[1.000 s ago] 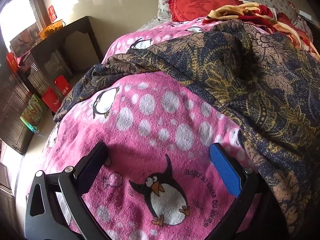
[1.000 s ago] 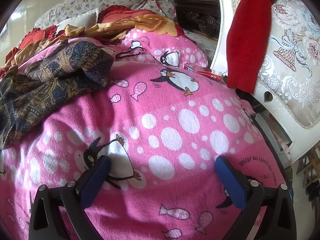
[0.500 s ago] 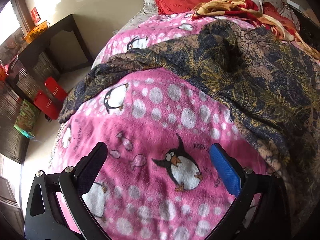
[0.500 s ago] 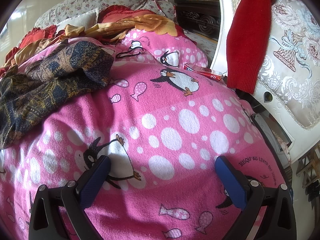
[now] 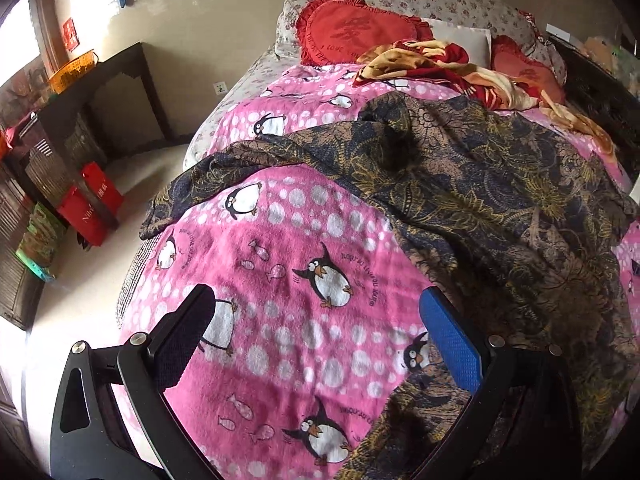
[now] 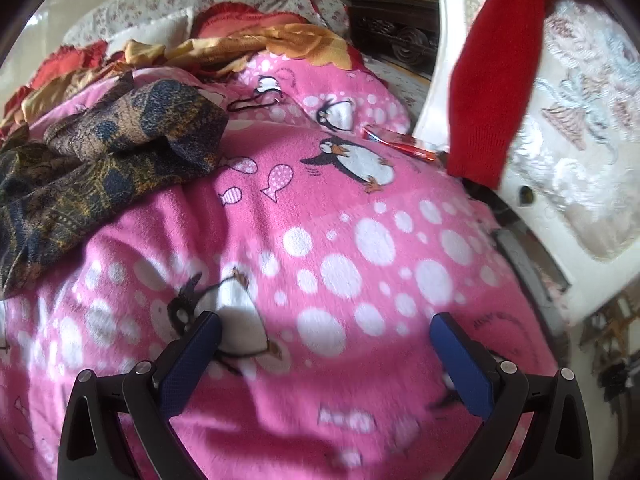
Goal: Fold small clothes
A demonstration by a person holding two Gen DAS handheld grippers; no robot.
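Left wrist view: the left gripper (image 5: 314, 312) is held wide open and empty over the pink penguin blanket (image 5: 280, 264); the dark patterned garment (image 5: 480, 184) is spread beside it, on the right.

Right wrist view: the right gripper (image 6: 326, 338) is likewise spread apart, nothing gripped, and the garment (image 6: 100, 160) is seen bunched at upper left.

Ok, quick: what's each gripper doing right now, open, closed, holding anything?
Left gripper: jaws open, holding nothing, above the pink penguin blanket.
Right gripper: jaws open, holding nothing, above the same blanket.
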